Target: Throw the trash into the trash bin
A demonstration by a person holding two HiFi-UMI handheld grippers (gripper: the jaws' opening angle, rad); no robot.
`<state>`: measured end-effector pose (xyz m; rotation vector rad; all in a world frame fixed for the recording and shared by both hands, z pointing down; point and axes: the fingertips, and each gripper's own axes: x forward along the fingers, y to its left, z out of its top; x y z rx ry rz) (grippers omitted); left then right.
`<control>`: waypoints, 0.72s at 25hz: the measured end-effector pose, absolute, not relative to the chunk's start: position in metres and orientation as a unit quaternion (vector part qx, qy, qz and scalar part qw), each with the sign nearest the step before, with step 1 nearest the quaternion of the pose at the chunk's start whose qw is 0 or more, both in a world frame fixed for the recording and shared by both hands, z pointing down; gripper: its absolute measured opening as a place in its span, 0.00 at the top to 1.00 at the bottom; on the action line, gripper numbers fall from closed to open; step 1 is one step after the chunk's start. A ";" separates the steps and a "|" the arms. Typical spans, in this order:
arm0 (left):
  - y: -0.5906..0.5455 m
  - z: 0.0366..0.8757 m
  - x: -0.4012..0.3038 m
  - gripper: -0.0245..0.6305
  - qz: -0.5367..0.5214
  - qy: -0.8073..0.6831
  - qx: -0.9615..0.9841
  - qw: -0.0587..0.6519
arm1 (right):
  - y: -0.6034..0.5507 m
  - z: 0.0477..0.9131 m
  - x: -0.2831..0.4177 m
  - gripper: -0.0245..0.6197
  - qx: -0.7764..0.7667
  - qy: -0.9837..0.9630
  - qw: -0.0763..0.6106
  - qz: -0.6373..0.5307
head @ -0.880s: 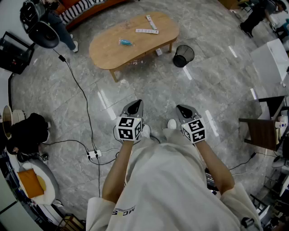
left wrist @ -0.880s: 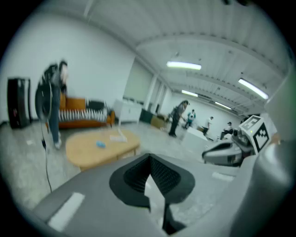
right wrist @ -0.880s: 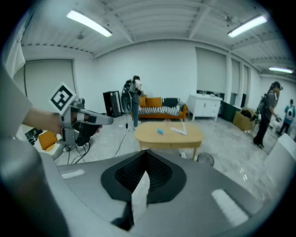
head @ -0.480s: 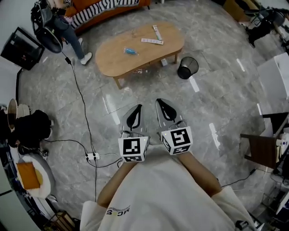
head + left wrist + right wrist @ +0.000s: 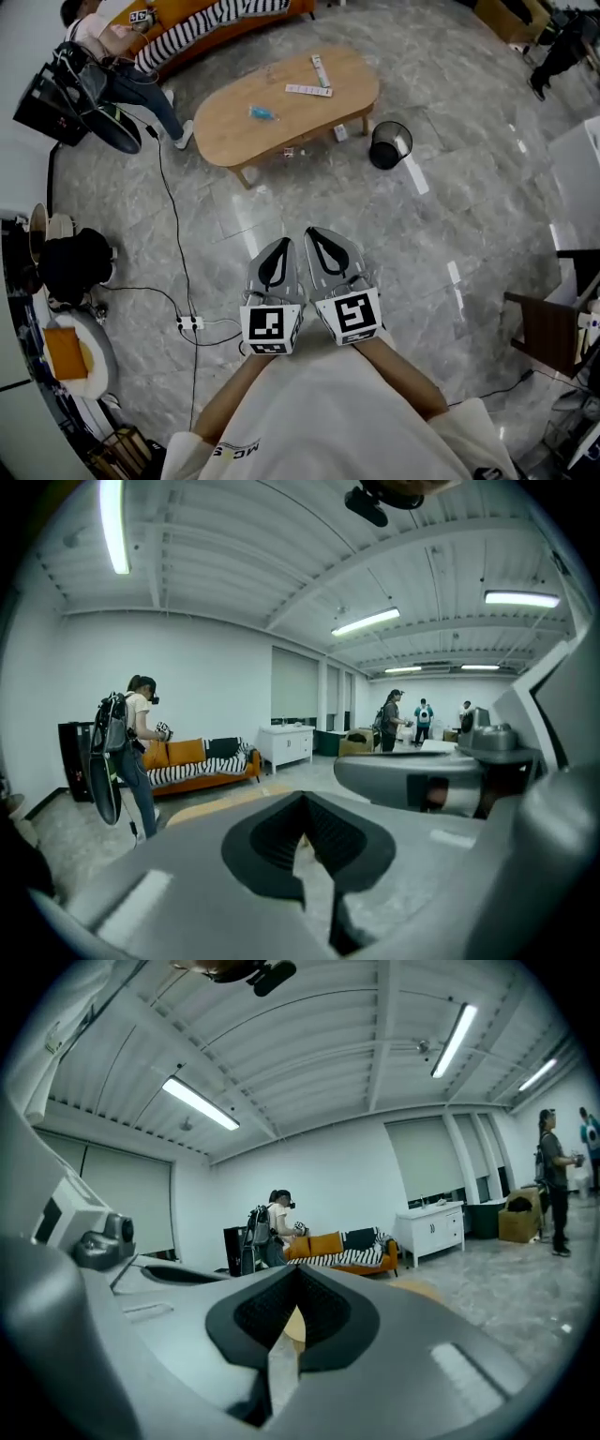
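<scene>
Far ahead stands an oval wooden table (image 5: 234,117). On it lies a small blue piece of trash (image 5: 262,113) and two white strips (image 5: 307,90). A black mesh trash bin (image 5: 388,144) sits on the floor off the table's right end. My left gripper (image 5: 283,244) and right gripper (image 5: 313,232) hang side by side over the grey floor, well short of the table. Both are shut with nothing in them. In the left gripper view the jaws (image 5: 305,855) meet closed; the right gripper view shows its jaws (image 5: 289,1335) closed too.
A person (image 5: 112,66) with a backpack stands by a striped orange sofa (image 5: 211,17) at top left. A cable and power strip (image 5: 191,323) run along the floor to my left. A black bag (image 5: 73,267) lies at the left, a dark chair (image 5: 548,328) at the right.
Both grippers have come together from apart and now sit side by side. The head view has shifted, so the table and bin appear slightly farther. The person at top left moved.
</scene>
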<state>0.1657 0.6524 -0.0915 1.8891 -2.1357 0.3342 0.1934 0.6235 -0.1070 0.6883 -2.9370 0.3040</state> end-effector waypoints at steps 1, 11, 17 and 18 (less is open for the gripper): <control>0.653 -0.084 0.171 0.96 0.123 -0.737 0.649 0.143 | 0.621 -0.100 0.198 0.95 0.227 -0.966 0.059 0.108; 0.608 -0.063 0.156 0.96 0.110 -0.725 0.656 0.179 | 0.582 -0.055 0.188 0.94 0.230 -0.956 0.109 0.144; 0.557 -0.058 0.076 0.96 0.068 -0.722 0.657 0.204 | 0.530 -0.043 0.115 0.94 0.228 -0.953 0.143 0.140; 0.548 -0.061 0.056 0.96 0.063 -0.722 0.658 0.206 | 0.522 -0.044 0.098 0.94 0.228 -0.952 0.149 0.138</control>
